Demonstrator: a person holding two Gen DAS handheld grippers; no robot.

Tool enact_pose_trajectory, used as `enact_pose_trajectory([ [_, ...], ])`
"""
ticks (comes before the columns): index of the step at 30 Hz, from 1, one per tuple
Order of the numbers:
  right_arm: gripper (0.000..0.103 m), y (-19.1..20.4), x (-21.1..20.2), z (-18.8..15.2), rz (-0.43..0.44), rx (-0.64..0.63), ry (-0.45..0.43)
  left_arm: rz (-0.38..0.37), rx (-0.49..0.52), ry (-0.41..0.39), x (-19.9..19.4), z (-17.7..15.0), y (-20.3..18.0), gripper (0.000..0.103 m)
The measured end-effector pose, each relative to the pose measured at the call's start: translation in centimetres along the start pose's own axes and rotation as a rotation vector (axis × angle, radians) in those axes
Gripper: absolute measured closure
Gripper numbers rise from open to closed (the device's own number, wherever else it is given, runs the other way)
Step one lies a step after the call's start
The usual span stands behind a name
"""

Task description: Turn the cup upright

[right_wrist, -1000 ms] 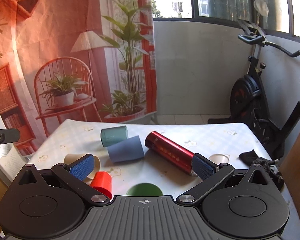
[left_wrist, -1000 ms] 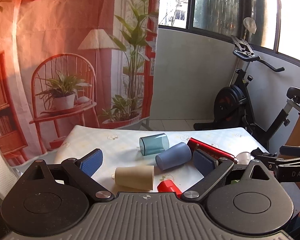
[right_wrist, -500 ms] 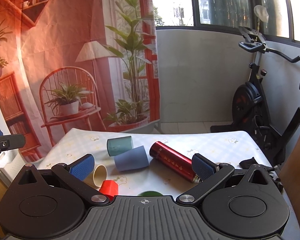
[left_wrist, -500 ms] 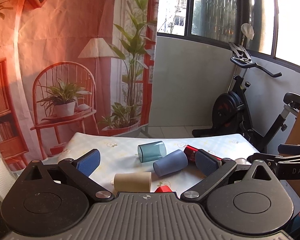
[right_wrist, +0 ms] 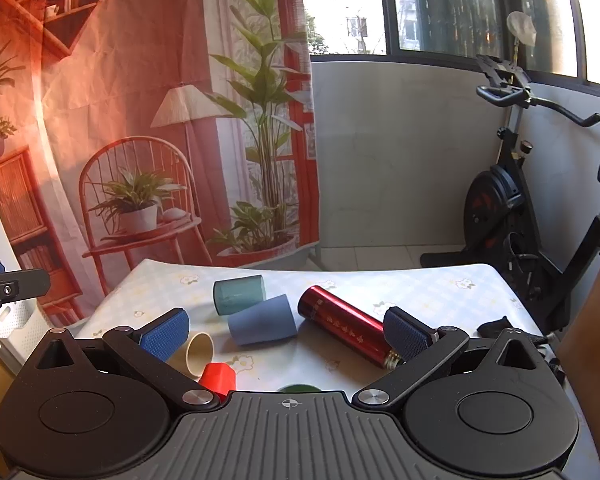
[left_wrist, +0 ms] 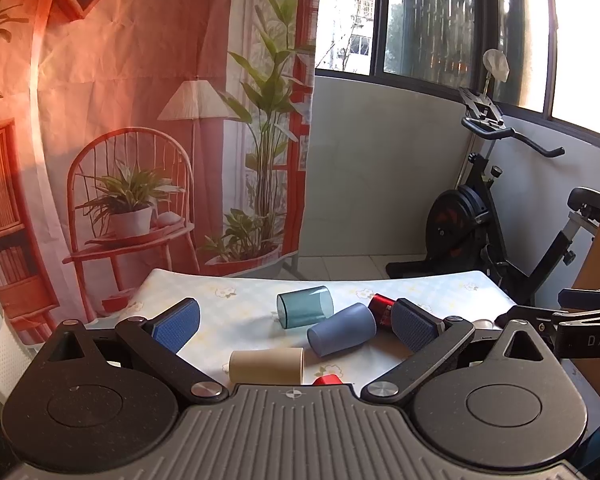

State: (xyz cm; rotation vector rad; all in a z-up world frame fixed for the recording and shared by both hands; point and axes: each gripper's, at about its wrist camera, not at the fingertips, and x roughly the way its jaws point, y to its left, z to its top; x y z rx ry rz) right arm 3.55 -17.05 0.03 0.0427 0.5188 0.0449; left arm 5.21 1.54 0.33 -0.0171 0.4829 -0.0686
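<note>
A black exercise bike (right_wrist: 516, 216) stands at the far right beside the white table with a flower-print cloth (right_wrist: 420, 292). The left gripper (left_wrist: 296, 324) hangs above the near edge with its blue-padded jaws spread wide and nothing between them; the right gripper (right_wrist: 286, 330) is likewise wide apart and empty. On the cloth, a red metal flask (right_wrist: 344, 326) lies on its side right of centre, slanting from far left to near right. Just left of it a matte blue plastic cup (right_wrist: 262, 326) lies on its side, touching a translucent teal cup (right_wrist: 238, 294) that lies on its side farther back. A beige cup (left_wrist: 266, 366) lies on its side nearer, to the left, and a small red cup (right_wrist: 218, 378) sits just beside it at the near edge.
</note>
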Motion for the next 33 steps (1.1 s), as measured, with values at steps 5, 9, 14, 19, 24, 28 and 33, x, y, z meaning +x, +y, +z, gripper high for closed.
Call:
enact_pose_trajectory([
  [5, 0.000, -0.17, -0.04, 0.04, -0.002, 0.001, 0.000, 0.004, -0.004, 0.001, -0.16, 0.01, 0.10, 0.000],
  [9, 0.000, -0.45, 0.07, 0.04, -0.003, 0.001, -0.001, 0.008, -0.005, -0.002, -0.25, 0.14, 0.05, 0.000],
  [14, 0.000, -0.49, 0.01, 0.04, -0.003, 0.002, -0.001, 0.009, -0.005, -0.004, -0.38, 0.17, -0.02, 0.000],
  [19, 0.000, -0.60, 0.00, 0.07, -0.005, 0.001, -0.001, 0.007, -0.017, -0.003, -0.56, 0.18, 0.07, 0.000],
  [24, 0.000, -0.52, 0.01, 0.07, -0.004, 0.000, -0.002, 0.008, -0.011, -0.008, -0.65, 0.17, -0.05, 0.000],
  [28, 0.000, -0.48, 0.03, 0.05, -0.005, 0.001, -0.001, 0.007, -0.010, -0.014, -0.74, 0.19, -0.06, 0.000],
  [33, 0.000, -0.53, 0.03, 0.05, -0.005, 0.000, -0.001, 0.009, -0.011, -0.016, -0.61, 0.25, -0.01, 0.000],
])
